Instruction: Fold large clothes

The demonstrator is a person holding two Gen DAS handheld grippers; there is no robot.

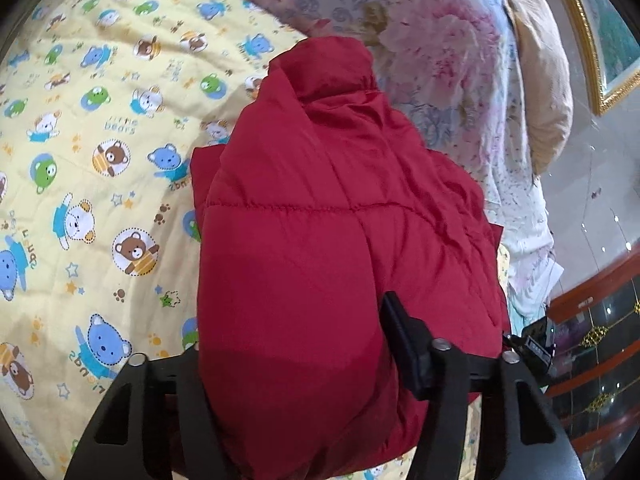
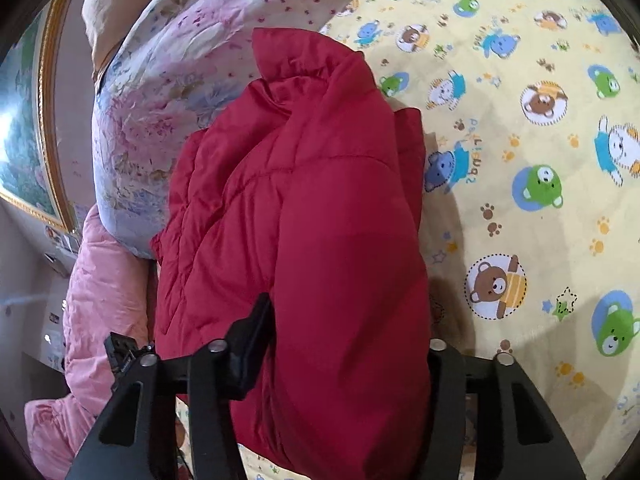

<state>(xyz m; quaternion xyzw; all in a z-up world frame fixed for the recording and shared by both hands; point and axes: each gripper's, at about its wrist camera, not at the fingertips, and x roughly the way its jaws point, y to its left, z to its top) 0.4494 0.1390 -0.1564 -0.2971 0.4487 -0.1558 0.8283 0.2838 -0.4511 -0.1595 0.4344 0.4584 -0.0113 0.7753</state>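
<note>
A red puffy jacket [image 1: 320, 180] lies folded into a thick bundle on a yellow bear-print sheet [image 1: 100, 160], its collar end pointing away from me. My left gripper [image 1: 294, 332] is shut on the near end of the bundle. Its right finger [image 1: 400, 340] presses into the fabric, and its left finger is mostly hidden behind the bulging cloth. In the right wrist view the same jacket [image 2: 300, 160] fills the middle. My right gripper [image 2: 348, 324] is also shut on its near end, the left finger [image 2: 252, 336] dug into a crease and the right one covered by fabric.
A bunched floral quilt [image 1: 440, 60] lies just beyond the jacket, with a beige pillow [image 1: 540, 80] behind it. A pink quilt [image 2: 100, 280] sits beside the bed edge. A gold-framed picture [image 1: 608, 40] hangs on the wall, and a dark wooden cabinet [image 1: 592, 340] stands below.
</note>
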